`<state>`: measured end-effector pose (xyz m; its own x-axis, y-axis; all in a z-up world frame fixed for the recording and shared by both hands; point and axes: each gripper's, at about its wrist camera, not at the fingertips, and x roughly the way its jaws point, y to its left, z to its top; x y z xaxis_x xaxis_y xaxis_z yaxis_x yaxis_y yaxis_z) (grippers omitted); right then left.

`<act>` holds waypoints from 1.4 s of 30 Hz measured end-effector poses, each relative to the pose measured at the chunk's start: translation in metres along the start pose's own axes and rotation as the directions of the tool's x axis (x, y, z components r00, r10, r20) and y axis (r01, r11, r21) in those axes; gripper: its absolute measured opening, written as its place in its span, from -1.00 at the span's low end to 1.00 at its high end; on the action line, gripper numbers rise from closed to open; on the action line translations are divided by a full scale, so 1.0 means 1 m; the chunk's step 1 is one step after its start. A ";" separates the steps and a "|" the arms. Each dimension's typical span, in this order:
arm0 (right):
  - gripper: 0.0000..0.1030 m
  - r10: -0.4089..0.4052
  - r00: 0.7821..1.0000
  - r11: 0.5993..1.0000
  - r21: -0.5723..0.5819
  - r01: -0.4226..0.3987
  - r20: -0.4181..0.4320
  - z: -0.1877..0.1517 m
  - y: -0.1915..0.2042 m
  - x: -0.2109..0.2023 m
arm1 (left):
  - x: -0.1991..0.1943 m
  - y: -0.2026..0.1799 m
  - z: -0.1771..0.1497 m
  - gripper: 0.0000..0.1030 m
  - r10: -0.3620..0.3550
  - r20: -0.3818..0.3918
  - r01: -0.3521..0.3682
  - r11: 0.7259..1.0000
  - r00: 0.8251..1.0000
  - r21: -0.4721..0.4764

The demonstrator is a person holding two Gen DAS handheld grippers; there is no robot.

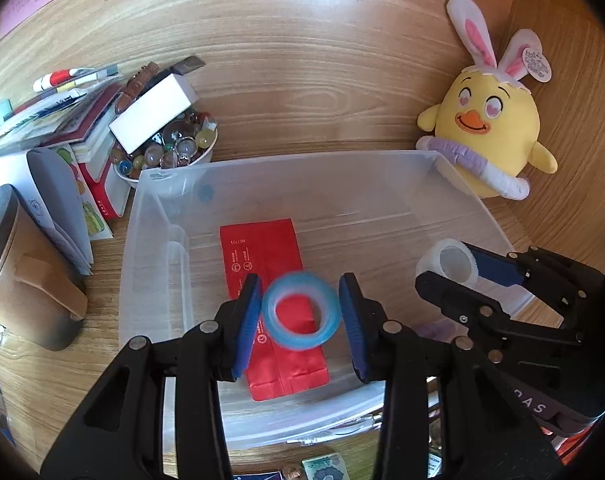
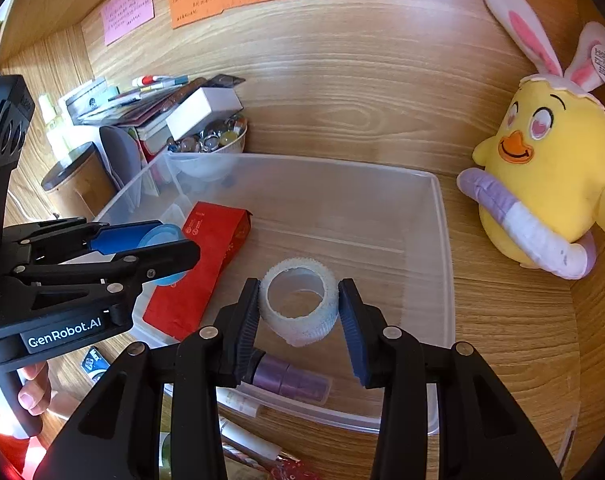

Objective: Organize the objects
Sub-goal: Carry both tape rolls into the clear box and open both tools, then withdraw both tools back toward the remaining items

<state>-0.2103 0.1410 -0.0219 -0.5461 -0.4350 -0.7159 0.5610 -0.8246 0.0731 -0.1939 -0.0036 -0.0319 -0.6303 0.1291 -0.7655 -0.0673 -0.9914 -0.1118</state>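
My left gripper [image 1: 301, 300] is shut on a blue tape roll [image 1: 298, 344], held in the air over a clear plastic bin [image 1: 286, 158]. A red packet [image 1: 262, 256] lies flat on the bin's floor below it. My right gripper [image 2: 299, 285] is shut on a white ribbed roll [image 2: 306, 328] over the right half of the same bin [image 2: 442, 240]. In the left wrist view the right gripper [image 1: 446, 264] hangs at the bin's right side with the white roll [image 1: 432, 258]. The right wrist view shows the left gripper [image 2: 170, 240] with the blue roll [image 2: 162, 236] above the red packet [image 2: 210, 240].
A yellow chick plush [image 1: 490, 136] leans in the right corner against the wooden wall. Left of the bin stand a bowl of glass beads [image 1: 170, 152] with a white box [image 1: 154, 112] on it, stacked books and a brown lidded canister [image 1: 18, 264]. Purple rolls [image 2: 290, 380] lie at the bin's near wall.
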 end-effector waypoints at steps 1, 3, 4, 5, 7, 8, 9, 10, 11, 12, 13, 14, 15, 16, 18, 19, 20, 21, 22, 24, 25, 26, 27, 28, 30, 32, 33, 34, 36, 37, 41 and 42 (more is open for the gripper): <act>-0.30 -0.004 1.000 1.000 -0.003 0.004 -0.001 0.000 0.001 0.000 | 0.000 0.001 0.000 -0.22 0.001 0.002 -0.001 1.000 1.000 -0.001; -0.30 -0.007 1.000 1.000 -0.004 0.007 -0.002 0.000 0.001 0.000 | -0.002 0.003 0.001 -0.16 -0.001 0.008 0.001 1.000 1.000 -0.007; -0.30 -0.008 1.000 1.000 -0.004 0.008 -0.002 0.000 0.001 0.000 | -0.004 0.004 0.001 -0.11 -0.001 0.011 0.001 1.000 1.000 -0.008; -0.30 -0.008 1.000 1.000 -0.005 0.008 -0.004 0.000 0.002 0.000 | -0.006 0.005 0.001 -0.04 0.001 0.019 -0.001 1.000 1.000 -0.009; -0.30 -0.008 1.000 1.000 -0.006 0.008 -0.010 -0.001 0.002 0.000 | -0.011 0.005 0.001 0.04 0.007 0.034 -0.007 1.000 0.999 -0.006; -0.29 -0.010 1.000 1.000 -0.006 0.010 -0.010 -0.001 0.002 0.000 | -0.015 0.005 0.001 0.09 0.014 0.044 -0.013 1.000 0.999 -0.003; -0.28 -0.014 1.000 1.000 -0.005 0.014 -0.013 -0.001 0.002 -0.001 | -0.019 0.004 0.001 0.11 0.020 0.056 -0.020 1.000 0.998 0.001; -0.24 -0.015 1.000 1.000 -0.005 0.015 -0.014 -0.001 0.002 -0.002 | -0.022 0.004 0.001 0.16 0.023 0.064 -0.023 1.000 0.998 0.004; -0.15 -0.014 1.000 1.000 -0.005 0.014 -0.015 -0.001 0.002 -0.003 | -0.026 0.004 0.000 0.23 0.025 0.074 -0.025 1.000 0.997 0.007; -0.10 -0.013 1.000 1.000 -0.004 0.013 -0.013 -0.001 0.002 -0.004 | -0.030 0.004 0.000 0.26 0.027 0.083 -0.028 1.000 0.996 0.009; -0.03 -0.013 1.000 1.000 -0.002 0.013 -0.008 -0.001 0.002 -0.006 | -0.034 0.004 -0.001 0.29 0.030 0.093 -0.031 0.999 0.995 0.009; 0.03 -0.014 1.000 1.000 -0.002 0.014 0.000 -0.001 0.003 -0.009 | -0.038 0.004 -0.002 0.33 0.033 0.100 -0.034 0.999 0.994 0.010; 0.05 -0.018 1.000 1.000 -0.004 0.018 0.009 -0.001 0.003 -0.013 | -0.042 0.004 -0.002 0.39 0.036 0.104 -0.037 0.999 0.994 0.008; 0.08 -0.022 1.000 1.000 -0.006 0.022 0.018 -0.001 0.004 -0.018 | -0.047 0.005 -0.003 0.52 0.039 0.112 -0.039 0.999 0.993 0.005; 0.13 -0.032 0.999 0.999 -0.011 0.033 0.037 -0.003 0.005 -0.027 | -0.057 0.005 -0.006 0.66 0.045 0.137 -0.045 0.999 0.990 0.002; 0.15 -0.038 0.998 0.999 -0.014 0.038 0.044 -0.003 0.005 -0.031 | -0.061 0.005 -0.008 0.75 0.050 0.147 -0.051 0.999 0.988 0.003; 0.20 -0.044 0.998 0.999 -0.018 0.045 0.051 -0.005 0.006 -0.035 | -0.066 0.004 -0.010 0.79 0.056 0.161 -0.058 0.998 0.985 0.006; 0.23 -0.050 0.997 0.998 -0.021 0.052 0.060 -0.006 0.006 -0.040 | -0.071 0.004 -0.012 0.79 0.061 0.171 -0.064 0.998 0.983 0.009; 0.30 -0.055 0.996 0.998 -0.022 0.056 0.067 -0.008 0.006 -0.044 | -0.076 0.004 -0.015 0.82 0.064 0.180 -0.068 0.998 0.982 0.014; 0.39 -0.066 0.994 0.998 -0.019 0.067 0.084 -0.013 0.007 -0.054 | -0.084 0.004 -0.021 0.90 0.061 0.191 -0.066 0.998 0.980 0.020; 0.40 -0.069 0.993 0.997 -0.016 0.071 0.092 -0.016 0.007 -0.059 | -0.086 0.004 -0.024 0.90 0.059 0.193 -0.065 0.998 0.979 0.022; 0.41 -0.071 0.993 0.997 -0.014 0.073 0.095 -0.019 0.007 -0.063 | -0.090 0.005 -0.028 0.90 0.058 0.193 -0.064 0.998 0.980 0.026; 0.41 -0.071 0.993 0.997 -0.013 0.073 0.097 -0.021 0.007 -0.065 | -0.091 0.005 -0.031 0.90 0.057 0.192 -0.063 0.998 0.980 0.028; 0.42 -0.071 0.993 0.997 -0.011 0.073 0.097 -0.025 0.008 -0.068 | -0.093 0.007 -0.036 0.90 0.057 0.189 -0.064 0.998 0.980 0.029; 0.43 -0.071 0.993 0.997 -0.004 0.072 0.093 -0.033 0.009 -0.073 | -0.094 0.010 -0.045 0.90 0.058 0.178 -0.064 0.998 0.982 0.029; 0.45 -0.070 0.994 0.998 0.003 0.070 0.084 -0.043 0.010 -0.076 | -0.096 0.013 -0.054 0.90 0.059 0.164 -0.064 0.998 0.985 0.024; 0.46 -0.070 0.994 0.998 0.009 0.070 0.080 -0.047 0.010 -0.077 | -0.096 0.015 -0.059 0.90 0.057 0.157 -0.061 0.998 0.986 0.021; 0.47 -0.072 0.995 0.997 0.015 0.071 0.074 -0.052 0.011 -0.078 | -0.096 0.018 -0.066 0.90 0.057 0.146 -0.059 0.998 0.988 0.016; 0.47 -0.075 0.995 0.997 0.024 0.073 0.061 -0.064 0.013 -0.079 | -0.096 0.023 -0.078 0.90 0.065 0.130 -0.067 0.998 0.989 0.010; 0.47 -0.079 0.995 0.997 0.026 0.078 0.054 -0.069 0.015 -0.080 | -0.096 0.025 -0.084 0.90 0.072 0.123 -0.074 0.997 0.990 0.008; 0.48 -0.095 0.995 0.995 0.039 0.094 0.027 -0.090 0.020 -0.079 | -0.095 0.037 -0.109 0.90 0.113 0.096 -0.113 0.994 0.989 -0.009; 0.48 -0.095 0.995 0.994 0.047 0.094 0.018 -0.093 0.021 -0.078 | -0.095 0.040 -0.115 0.90 0.114 0.090 -0.113 0.993 0.989 -0.012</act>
<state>-0.0979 0.1919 -0.0293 -0.6083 -0.3613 -0.7067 0.4776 -0.8778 0.0376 -0.0479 -0.0533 -0.0360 -0.7009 0.0130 -0.7131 0.0139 -0.9994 -0.0319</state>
